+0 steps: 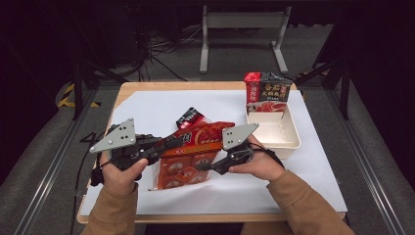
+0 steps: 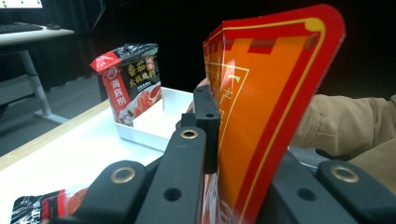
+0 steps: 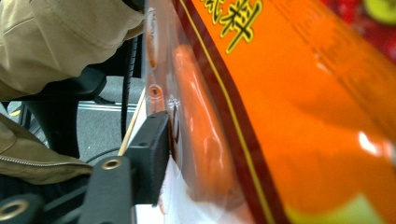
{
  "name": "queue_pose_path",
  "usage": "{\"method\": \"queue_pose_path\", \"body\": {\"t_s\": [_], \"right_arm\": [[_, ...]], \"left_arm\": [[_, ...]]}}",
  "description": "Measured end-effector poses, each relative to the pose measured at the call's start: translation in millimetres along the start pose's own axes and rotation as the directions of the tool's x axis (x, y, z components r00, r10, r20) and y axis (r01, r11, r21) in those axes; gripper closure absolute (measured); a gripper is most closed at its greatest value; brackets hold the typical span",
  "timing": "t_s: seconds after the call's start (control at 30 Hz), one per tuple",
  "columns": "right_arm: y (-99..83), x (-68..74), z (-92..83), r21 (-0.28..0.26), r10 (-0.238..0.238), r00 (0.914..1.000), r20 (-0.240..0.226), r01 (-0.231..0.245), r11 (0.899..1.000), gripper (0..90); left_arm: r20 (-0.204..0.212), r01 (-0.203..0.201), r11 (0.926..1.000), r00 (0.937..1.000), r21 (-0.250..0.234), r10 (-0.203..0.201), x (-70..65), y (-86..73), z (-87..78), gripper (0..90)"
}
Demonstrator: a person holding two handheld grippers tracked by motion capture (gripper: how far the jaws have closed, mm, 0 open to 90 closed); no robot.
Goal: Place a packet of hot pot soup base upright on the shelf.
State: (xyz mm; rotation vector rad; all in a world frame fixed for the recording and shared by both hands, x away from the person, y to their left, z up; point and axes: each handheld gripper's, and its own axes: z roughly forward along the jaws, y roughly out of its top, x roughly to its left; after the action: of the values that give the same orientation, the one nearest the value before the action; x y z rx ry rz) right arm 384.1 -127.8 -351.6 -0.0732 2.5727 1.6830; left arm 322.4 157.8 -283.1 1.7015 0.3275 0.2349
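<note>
White paper covers the wooden surface [image 1: 147,105], and just nearer the person than the white tray [image 1: 274,132] the red-and-orange sauce pouch [image 1: 195,147] is held up between both hands. The left gripper [image 1: 169,143] is clamped hard on one edge of the pouch, which in the left gripper view [image 2: 266,107] stands upright and bowed between its jaws. The right gripper [image 1: 208,166] meets the pouch's near side; in the right gripper view one black jaw lies against the clear seam edge of the pouch [image 3: 289,107], but I cannot tell whether the other jaw presses too, so its grip is uncertain. To do this step well, I judge the left hold should stay firm and low on the seam while the right jaws bite squarely on the flat sealed rim, not on the bulging filled middle, so the pouch neither slips nor folds on its way toward the tray. It is a glossy, flat, soft packet, orange with a red border, gold lines and yellow printed characters. Leaning upright at the tray's far end is a black-and-red soup-base packet [image 1: 268,92]; left of the tray, beyond the held pouch, a smaller dark sachet [image 1: 190,117] lies on the paper.
</note>
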Motion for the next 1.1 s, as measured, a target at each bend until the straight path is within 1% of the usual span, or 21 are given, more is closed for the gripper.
{"method": "queue_pose_path", "body": {"t_s": [0.03,0.07,0.13,0.17,0.2,0.23,0.33,0.43,0.47,0.53,0.57,0.63,0.67,0.73,0.8,0.87,0.9,1.0,1.07,1.1], "right_arm": [[0.3,0.3,0.2,0.003,-0.004,1.0,-0.006,0.004,1.0,52.8],[1.0,1.5,-0.1,0.009,-0.004,0.9999,-0.014,0.004,1.0,59.1],[2.5,2.5,-0.7,0.017,-0.011,0.9996,-0.027,0.012,1.0,69.6],[3.8,3.6,-1.0,0.027,-0.012,0.9998,-0.018,0.013,1.0,69.8],[4.9,4.4,-1.5,0.034,-0.019,0.9998,0.001,0.019,0.999,69.9],[5.6,4.3,-2.0,0.037,-0.021,0.9998,0.004,0.021,0.999,70.0],[7.6,5.4,-4.6,0.053,0.016,0.9999,-0.001,-0.015,0.998,70.1],[10.0,5.9,-8.6,0.06,0.029,0.9995,0.015,-0.03,0.998,70.3],[10.9,5.7,-10.0,0.065,0.035,0.9992,0.016,-0.036,0.997,70.4],[12.4,5.6,-12.0,0.073,0.049,0.9987,0.016,-0.05,0.996,70.4],[12.4,5.6,-12.0,0.073,0.049,0.9987,0.016,-0.05,0.996,70.4],[13.9,5.6,-14.4,0.084,0.063,0.9979,0.016,-0.064,0.994,70.4],[14.3,5.5,-15.6,0.089,0.07,0.9974,0.017,-0.071,0.993,70.5],[14.6,5.3,-18.0,0.094,0.077,0.9968,0.023,-0.079,0.992,70.4],[14.8,4.2,-20.9,0.098,0.087,0.9957,0.032,-0.09,0.991,70.5],[14.6,2.7,-25.0,0.098,0.103,0.9938,0.042,-0.106,0.989,70.5],[14.6,1.7,-27.6,0.098,0.112,0.9926,0.047,-0.116,0.988,70.5],[15.6,-0.7,-36.3,0.103,0.135,0.9884,0.069,-0.142,0.985,70.5],[16.3,-2.1,-41.6,0.106,0.151,0.9852,0.082,-0.159,0.982,70.5],[16.5,-2.9,-44.7,0.107,0.162,0.9828,0.09,-0.171,0.979,70.5]], "left_arm": [[-0.005,-0.001,1.0,1.0,0.001,0.001,-0.1,-0.1,0.0,90.0],[-0.007,-0.006,1.0,1.0,0.003,0.006,0.4,0.0,-0.1,90.0],[-0.007,-0.001,1.0,1.0,0.004,0.001,0.7,-0.4,-0.1,90.0],[-0.008,-0.003,1.0,1.0,0.002,0.003,1.2,-0.6,-0.1,90.0],[-0.011,-0.003,1.0,0.9999,0.001,0.003,1.5,-0.8,-0.1,90.0],[-0.013,-0.001,1.0,0.9999,0.001,0.001,1.8,-1.0,-0.1,90.0],[-0.018,-0.004,1.0,0.9998,0.001,0.004,3.2,-1.5,-0.4,89.7],[-0.026,0.002,1.0,0.9997,0.002,-0.002,4.5,-2.0,-0.1,88.8],[-0.028,0.008,1.0,0.9996,0.001,-0.008,5.2,-2.4,-0.1,88.6],[-0.018,0.025,0.9997,0.9995,-0.004,-0.025,7.5,-3.8,0.0,88.2],[-0.018,0.025,0.9997,0.9995,-0.004,-0.025,7.5,-3.8,0.0,87.5],[-0.017,0.038,0.9993,0.9991,-0.003,-0.038,9.7,-5.0,0.5,86.2],[-0.025,0.044,0.999,0.9987,-0.002,-0.044,10.0,-5.5,1.0,84.3],[-0.044,0.04,0.9992,0.9982,0.001,-0.04,10.7,-5.9,1.5,78.3],[-0.064,0.046,0.9989,0.9969,0.009,-0.045,11.3,-6.1,0.9,72.6],[-0.076,0.057,0.9983,0.9955,0.007,-0.056,12.7,-6.7,0.3,63.6],[-0.082,0.056,0.9984,0.9951,0.009,-0.055,13.6,-7.1,-0.2,59.4],[-0.1,0.062,0.9979,0.9932,0.02,-0.06,15.9,-8.2,-1.5,49.6],[-0.109,0.064,0.9975,0.9922,0.029,-0.061,17.2,-8.9,-2.0,46.5],[-0.122,0.06,0.9976,0.991,0.034,-0.055,18.4,-9.4,-2.4,44.3]]}}
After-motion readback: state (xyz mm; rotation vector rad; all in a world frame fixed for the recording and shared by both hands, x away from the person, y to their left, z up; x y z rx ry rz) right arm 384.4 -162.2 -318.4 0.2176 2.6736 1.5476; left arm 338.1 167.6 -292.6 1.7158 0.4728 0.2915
